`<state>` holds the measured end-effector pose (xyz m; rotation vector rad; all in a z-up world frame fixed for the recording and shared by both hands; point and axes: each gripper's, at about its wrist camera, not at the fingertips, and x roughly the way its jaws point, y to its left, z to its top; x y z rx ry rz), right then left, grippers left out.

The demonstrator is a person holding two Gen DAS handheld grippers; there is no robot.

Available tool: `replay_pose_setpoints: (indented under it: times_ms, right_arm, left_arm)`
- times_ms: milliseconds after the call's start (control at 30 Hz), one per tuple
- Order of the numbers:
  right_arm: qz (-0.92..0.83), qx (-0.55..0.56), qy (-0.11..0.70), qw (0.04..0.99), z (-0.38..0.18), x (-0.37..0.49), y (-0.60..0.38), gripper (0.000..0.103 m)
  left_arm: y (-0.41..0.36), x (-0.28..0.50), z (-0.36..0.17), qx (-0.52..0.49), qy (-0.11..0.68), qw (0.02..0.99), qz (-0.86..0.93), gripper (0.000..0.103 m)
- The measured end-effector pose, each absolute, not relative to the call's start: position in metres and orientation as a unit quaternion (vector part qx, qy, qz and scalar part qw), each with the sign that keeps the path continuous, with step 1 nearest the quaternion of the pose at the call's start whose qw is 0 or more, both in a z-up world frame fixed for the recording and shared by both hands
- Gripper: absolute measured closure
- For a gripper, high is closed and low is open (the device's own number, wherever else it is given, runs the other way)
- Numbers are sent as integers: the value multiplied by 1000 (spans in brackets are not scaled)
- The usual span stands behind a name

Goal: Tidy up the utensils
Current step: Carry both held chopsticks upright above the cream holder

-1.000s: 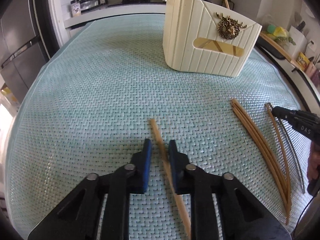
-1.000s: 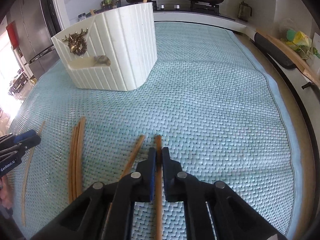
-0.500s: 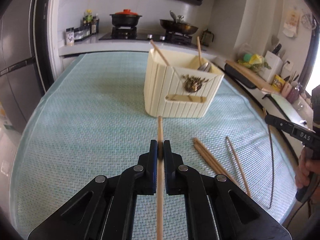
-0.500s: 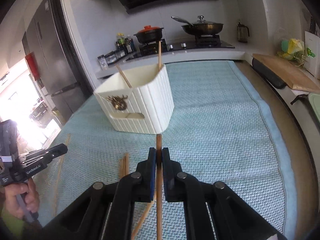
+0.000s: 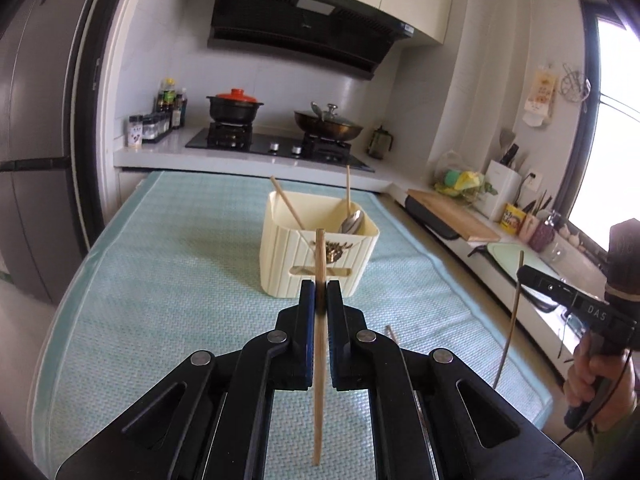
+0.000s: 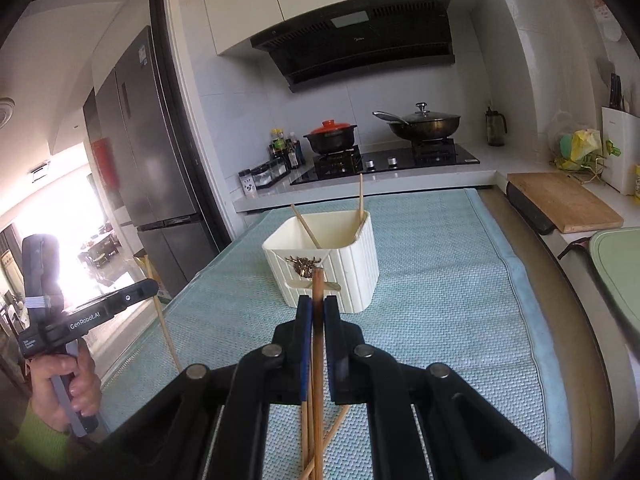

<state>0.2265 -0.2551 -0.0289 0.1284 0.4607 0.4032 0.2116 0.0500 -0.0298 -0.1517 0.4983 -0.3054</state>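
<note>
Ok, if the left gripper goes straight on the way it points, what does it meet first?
Probably the cream holder: the left gripper, shut on a chopstick, points at its front wall. Depth is unclear.

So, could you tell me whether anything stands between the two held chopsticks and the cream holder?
Nothing visible does. The left gripper and right gripper each clamp a chopstick above bare mat short of the holder.

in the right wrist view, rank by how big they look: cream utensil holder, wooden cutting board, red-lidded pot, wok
1. cream utensil holder, though it sits nearest the camera
2. wooden cutting board, close behind
3. wok
4. red-lidded pot
The last two look nearly alike; the wok seems a bit wider.
</note>
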Motion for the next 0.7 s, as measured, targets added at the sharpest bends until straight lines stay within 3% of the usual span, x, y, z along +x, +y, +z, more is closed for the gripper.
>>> replay_pose_setpoints:
  times_ms: [433,700]
  right_arm:
    - [199,46,162,965,12,194,-250,97]
    - [207,43,141,967,34,216,-240,97]
  left_arm:
    - [53,205,-3,-87,218,957,-172,99]
    - [51,229,16,-90,218,955,-181,99]
